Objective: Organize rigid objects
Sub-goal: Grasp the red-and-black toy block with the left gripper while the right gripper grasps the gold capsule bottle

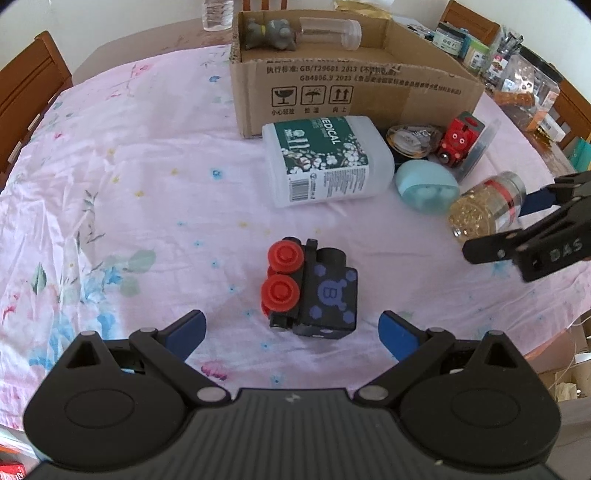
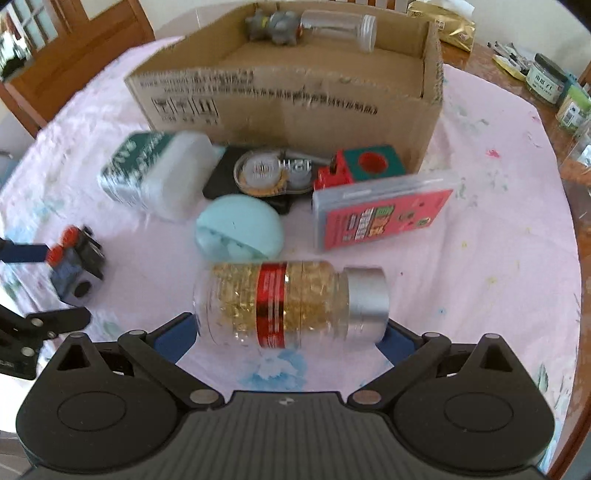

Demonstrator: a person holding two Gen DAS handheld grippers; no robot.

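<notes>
Pickup is the step in hand, by your two approaches. Your left gripper hangs low with its jaws spread wide; the black toy block with red wheels lies just ahead, between the fingertips' lines, untouched. Next, ease forward and close. Your right gripper is also spread, straddling the jar of gold beads lying sideways on the cloth; its pads look near, not clamped. Squeeze, then carry to the cardboard box beyond.

water bottle cut off at top edge, box lettering motion-blurred
</notes>
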